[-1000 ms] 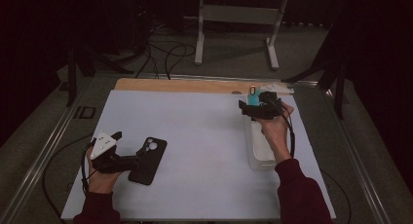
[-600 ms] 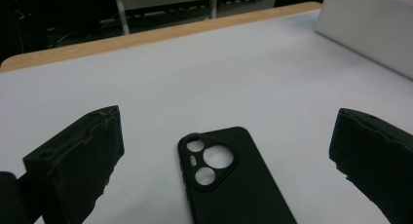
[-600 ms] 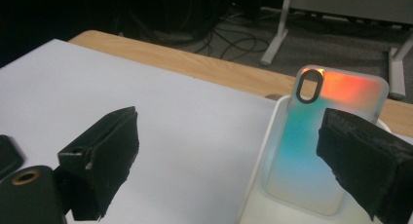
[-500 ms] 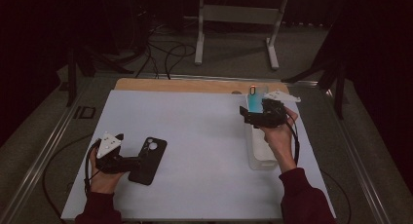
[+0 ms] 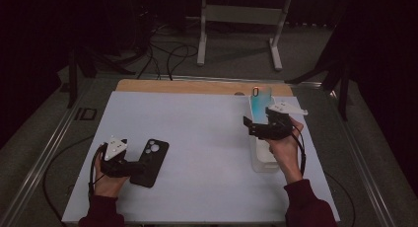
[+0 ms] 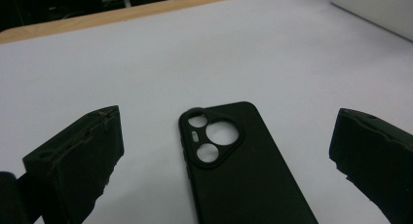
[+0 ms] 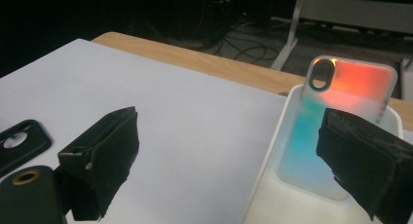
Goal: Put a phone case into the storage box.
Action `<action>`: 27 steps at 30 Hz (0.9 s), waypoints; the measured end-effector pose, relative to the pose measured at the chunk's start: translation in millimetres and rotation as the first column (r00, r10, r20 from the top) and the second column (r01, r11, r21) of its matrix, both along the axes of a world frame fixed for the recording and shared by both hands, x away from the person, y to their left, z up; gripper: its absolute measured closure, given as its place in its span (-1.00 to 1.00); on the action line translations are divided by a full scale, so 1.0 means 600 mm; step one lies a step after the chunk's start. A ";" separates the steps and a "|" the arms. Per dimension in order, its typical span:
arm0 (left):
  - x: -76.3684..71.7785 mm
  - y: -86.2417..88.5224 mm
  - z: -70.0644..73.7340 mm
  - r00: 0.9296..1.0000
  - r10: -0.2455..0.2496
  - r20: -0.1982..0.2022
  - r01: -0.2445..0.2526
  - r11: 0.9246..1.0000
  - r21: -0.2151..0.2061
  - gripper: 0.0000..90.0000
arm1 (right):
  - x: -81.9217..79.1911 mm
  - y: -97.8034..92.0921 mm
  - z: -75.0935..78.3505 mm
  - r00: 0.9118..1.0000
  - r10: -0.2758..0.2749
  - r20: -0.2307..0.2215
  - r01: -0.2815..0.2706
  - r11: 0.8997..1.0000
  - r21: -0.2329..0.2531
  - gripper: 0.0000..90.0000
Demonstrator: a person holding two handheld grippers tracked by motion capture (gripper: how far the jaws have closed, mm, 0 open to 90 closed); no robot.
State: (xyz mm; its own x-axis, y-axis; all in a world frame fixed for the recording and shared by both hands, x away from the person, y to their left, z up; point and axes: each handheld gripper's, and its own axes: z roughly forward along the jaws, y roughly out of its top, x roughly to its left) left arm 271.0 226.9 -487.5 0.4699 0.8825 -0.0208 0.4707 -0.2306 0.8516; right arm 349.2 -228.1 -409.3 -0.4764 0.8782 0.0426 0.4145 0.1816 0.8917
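A black phone case (image 5: 154, 158) lies camera cutouts up on the white table top, at the front left. My left gripper (image 5: 135, 169) rests at its near end, open. In the left gripper view the black case (image 6: 234, 160) lies between the wide-apart jaws of the left gripper (image 6: 228, 119), touching neither. An iridescent, translucent phone case (image 5: 260, 101) leans upright at the far end of a white tray (image 5: 263, 160) on the right. My right gripper (image 5: 250, 127) hovers open over the tray's middle. From the right gripper (image 7: 229, 136) I see the iridescent case (image 7: 341, 92) just beyond the jaws, not between them.
The white board (image 5: 207, 138) covers most of a wooden table, whose bare strip (image 5: 197, 86) shows along the far edge. The tray (image 7: 272, 185) sits near the board's right edge. A metal stand (image 5: 236, 29) and cables lie on the floor beyond.
My right gripper has drawn back toward the person along the tray, away from the iridescent case, which stays leaning at the far end. The left gripper has barely moved.
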 end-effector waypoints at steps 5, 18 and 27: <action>-0.006 -0.005 -0.007 1.000 0.002 -0.013 -0.002 1.000 0.013 -1.00 | -0.023 0.003 -0.005 1.000 0.011 0.028 -0.011 1.000 -0.003 -0.82; -0.005 -0.015 -0.027 0.999 0.003 -0.053 0.000 0.999 0.046 -1.00 | -0.081 -0.007 -0.024 0.997 0.000 0.073 -0.001 1.000 0.023 -0.82; -0.001 -0.021 -0.037 0.996 0.008 -0.092 -0.002 0.998 0.066 -1.00 | -0.093 -0.016 -0.040 0.997 -0.019 0.069 0.016 0.999 0.032 -0.82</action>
State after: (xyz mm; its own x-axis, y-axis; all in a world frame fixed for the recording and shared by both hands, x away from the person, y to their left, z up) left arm 270.6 214.5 -509.8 0.4644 0.8856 -0.0059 0.5476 -0.2819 0.7878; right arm 293.2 -237.5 -433.3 -0.4637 0.8852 0.0381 0.3546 0.1460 0.9235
